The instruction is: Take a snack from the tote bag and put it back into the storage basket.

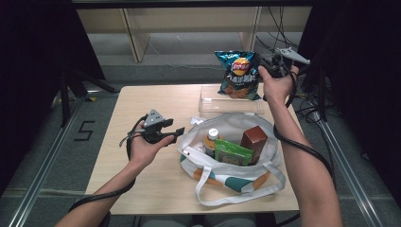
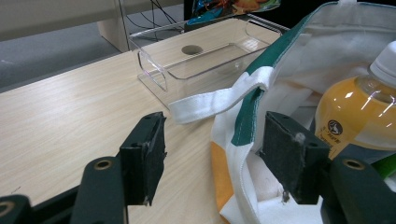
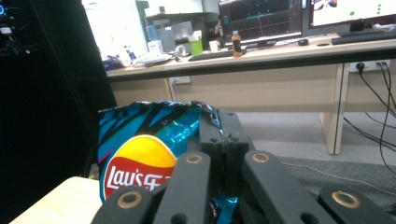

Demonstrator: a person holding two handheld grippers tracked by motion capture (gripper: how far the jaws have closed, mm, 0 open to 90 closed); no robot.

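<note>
Your right tool (image 1: 263, 67) is clamped on the chip bag (image 1: 239, 74), held up at upper right above the clear tray (image 1: 208, 106). Your left tool (image 1: 176, 133), at centre left, stands open around the tote bag (image 1: 239, 176) rim, gripping nothing.

Both forearms are bare, with no sleeve in the high view, and a black cable trails back along each arm from its tool. The left gripper (image 1: 176, 132) is black with a grey three-cornered plate on top; its jaws (image 2: 215, 158) are flat black blocks with worn, scuffed pads and brass-coloured rivets at the joints. The right gripper (image 1: 265, 67) carries the same grey plate, and its black links (image 3: 224, 140) show brass-ringed pivots
</note>
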